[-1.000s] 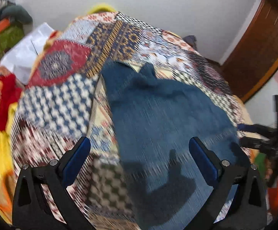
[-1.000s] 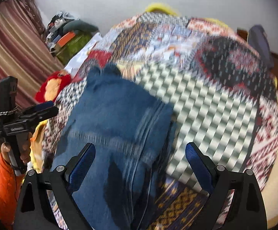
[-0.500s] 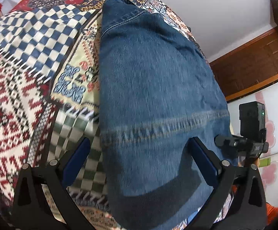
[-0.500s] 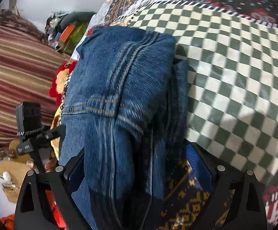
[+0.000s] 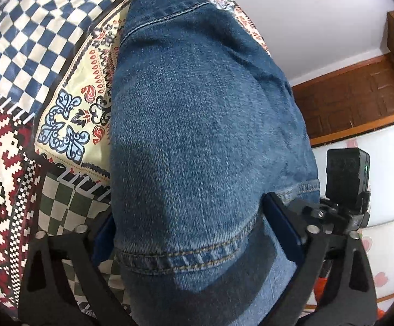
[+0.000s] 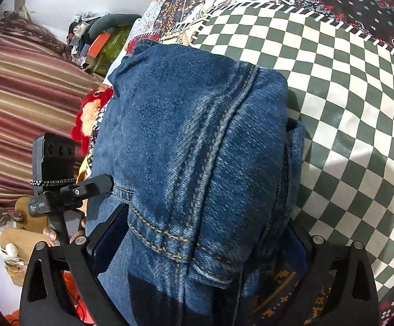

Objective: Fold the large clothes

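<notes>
Folded blue jeans (image 5: 202,108) lie on a patchwork bedspread (image 5: 34,40). My left gripper (image 5: 188,209) straddles the near left part of the denim. Its jaws are closing, with the thick fold and its stitched seam between the blue pads (image 5: 281,222). In the right wrist view the jeans (image 6: 191,125) bulge up between the fingers of my right gripper (image 6: 208,217), which is also closing around the folded edge. I cannot see either pair of pads pinch the cloth. Each view shows the other gripper beside the jeans (image 5: 346,179) (image 6: 61,190).
The checked bedspread (image 6: 346,108) stretches away on the right. A striped curtain (image 6: 20,95), a pile of bags and clothes (image 6: 102,38) and a red plush toy (image 6: 88,114) are at the left. A wooden door (image 5: 360,103) stands past the bed.
Both grippers have sunk toward the bed and tilted down onto the jeans. The denim, a second ago ahead of the fingers, now fills the gap between each pair.
</notes>
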{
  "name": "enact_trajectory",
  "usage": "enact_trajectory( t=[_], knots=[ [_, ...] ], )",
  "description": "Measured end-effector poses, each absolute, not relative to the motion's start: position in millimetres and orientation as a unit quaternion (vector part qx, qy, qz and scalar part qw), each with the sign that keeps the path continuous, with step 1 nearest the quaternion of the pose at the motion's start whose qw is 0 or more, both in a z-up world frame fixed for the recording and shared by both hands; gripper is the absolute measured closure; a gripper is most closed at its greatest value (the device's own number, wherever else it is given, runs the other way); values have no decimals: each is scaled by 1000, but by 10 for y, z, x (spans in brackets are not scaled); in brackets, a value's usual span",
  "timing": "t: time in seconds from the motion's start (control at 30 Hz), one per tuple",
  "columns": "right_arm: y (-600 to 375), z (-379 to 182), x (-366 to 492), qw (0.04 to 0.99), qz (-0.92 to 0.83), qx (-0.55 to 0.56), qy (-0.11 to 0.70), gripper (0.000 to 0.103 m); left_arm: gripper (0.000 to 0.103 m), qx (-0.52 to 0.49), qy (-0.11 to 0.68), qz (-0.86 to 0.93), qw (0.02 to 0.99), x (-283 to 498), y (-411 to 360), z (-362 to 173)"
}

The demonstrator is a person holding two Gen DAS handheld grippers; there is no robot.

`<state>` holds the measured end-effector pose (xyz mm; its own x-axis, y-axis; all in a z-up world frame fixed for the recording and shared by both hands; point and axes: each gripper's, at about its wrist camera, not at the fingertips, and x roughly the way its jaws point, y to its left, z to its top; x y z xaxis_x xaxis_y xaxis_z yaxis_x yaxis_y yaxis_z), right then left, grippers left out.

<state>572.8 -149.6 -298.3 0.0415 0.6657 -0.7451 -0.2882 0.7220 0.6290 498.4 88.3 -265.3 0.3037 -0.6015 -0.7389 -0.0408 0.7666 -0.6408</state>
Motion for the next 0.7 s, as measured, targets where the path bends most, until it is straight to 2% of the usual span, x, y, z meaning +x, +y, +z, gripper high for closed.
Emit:
enact_trajectory(
  t=[0.07, 0.2, 0.27, 0.43, 0.7],
  knots=[
    [-1477, -2953, 5699, 701, 350, 164, 599, 32, 17, -265, 558, -193, 762, 4936, 936, -2603],
    [-1406, -2836, 5594, 717, 344, 157, 585, 44, 25, -251, 553, -197, 769, 4847, 951, -2443],
    [-1367, -2720, 5532, 725, 343, 149, 578, 50, 33, -236, 546, -201, 779, 4769, 902, -2313],
    [-1289, -2377, 5393, 740, 343, 134, 564, 54, 38, -193, 517, -195, 810, 4593, 810, -1804],
    [-1171, -1686, 5036, 763, 365, 119, 520, 54, 39, -214, 468, -189, 836, 4200, 1129, -1115]
  ],
)
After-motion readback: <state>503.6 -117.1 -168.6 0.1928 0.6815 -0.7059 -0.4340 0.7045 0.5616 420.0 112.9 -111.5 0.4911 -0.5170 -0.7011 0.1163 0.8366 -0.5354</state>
